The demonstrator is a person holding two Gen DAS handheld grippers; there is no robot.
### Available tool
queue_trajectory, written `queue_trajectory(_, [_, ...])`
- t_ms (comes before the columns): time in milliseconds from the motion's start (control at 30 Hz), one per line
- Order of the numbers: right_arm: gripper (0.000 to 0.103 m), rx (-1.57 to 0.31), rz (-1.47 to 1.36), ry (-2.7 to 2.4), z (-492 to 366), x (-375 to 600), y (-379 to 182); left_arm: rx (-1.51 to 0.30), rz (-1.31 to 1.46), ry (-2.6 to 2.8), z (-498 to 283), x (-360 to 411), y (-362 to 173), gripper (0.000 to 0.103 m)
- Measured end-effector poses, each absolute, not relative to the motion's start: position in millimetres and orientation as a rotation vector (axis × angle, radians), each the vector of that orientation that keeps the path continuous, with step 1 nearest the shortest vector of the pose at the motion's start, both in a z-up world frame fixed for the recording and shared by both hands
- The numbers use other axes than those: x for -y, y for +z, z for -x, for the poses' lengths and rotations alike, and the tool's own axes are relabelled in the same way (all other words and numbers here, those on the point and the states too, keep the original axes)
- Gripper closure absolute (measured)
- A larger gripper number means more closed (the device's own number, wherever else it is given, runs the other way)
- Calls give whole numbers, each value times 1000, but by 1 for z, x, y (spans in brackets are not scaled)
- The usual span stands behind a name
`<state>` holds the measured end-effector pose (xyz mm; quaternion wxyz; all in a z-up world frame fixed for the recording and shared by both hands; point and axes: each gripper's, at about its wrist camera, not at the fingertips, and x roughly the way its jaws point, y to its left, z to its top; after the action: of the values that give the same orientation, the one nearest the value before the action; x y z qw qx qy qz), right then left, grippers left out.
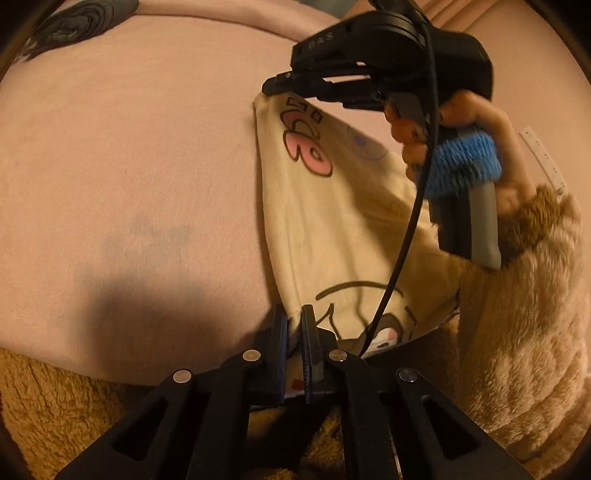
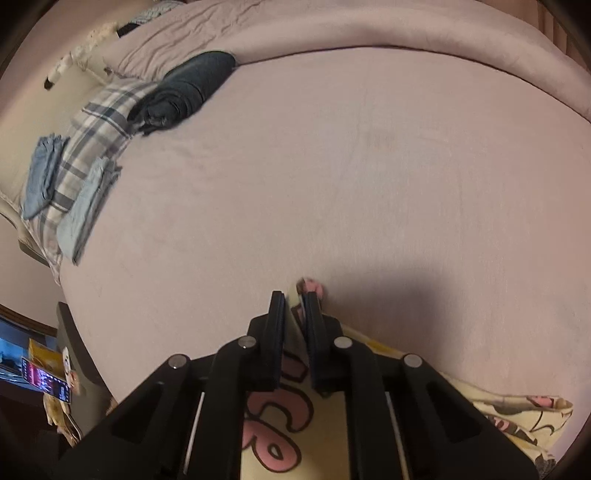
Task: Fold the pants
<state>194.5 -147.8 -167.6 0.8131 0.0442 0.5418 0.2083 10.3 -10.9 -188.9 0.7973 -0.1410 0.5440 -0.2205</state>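
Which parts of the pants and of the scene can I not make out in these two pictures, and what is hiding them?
- Left wrist view: the right part of the pants is covered by the person's hand, a fluffy sleeve and the right claw.
- Right wrist view: the near part of the pants is behind the right claw and cut off by the bottom edge.
- Both views: the printed word is only partly readable.
- Left wrist view: the dark cloth is cut off by the edge.
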Motion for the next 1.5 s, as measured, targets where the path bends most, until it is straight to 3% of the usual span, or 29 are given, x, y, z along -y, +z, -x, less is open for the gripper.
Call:
queue_trajectory(333, [92, -1160, -90, 422, -204, 138, -180, -1197, 259, -459, 16, 11, -185, 97])
queue_trajectory(567, [88, -1073, -122, 481, -190, 142, -140, -1115, 253, -432, 30, 0, -154, 97])
queue_trajectory(767, [89, -1004, -233, 439, -139, 194, -114, -1005, 242, -510, -3, 11, -121, 97])
queue_trajectory(1067, [89, -1089, -248, 253, -31, 274, -156, -1039, 183, -482, -86, 50, -131, 97])
queue_trajectory(1233, [93, -1108, -247, 222, -19, 287, -174, -1098, 93, -381, -107, 53, -159, 97])
queue_trajectory(1500, [98, -1061, -296, 240, -12, 297, -184, -1102, 178, -342, -109, 22, -169, 97])
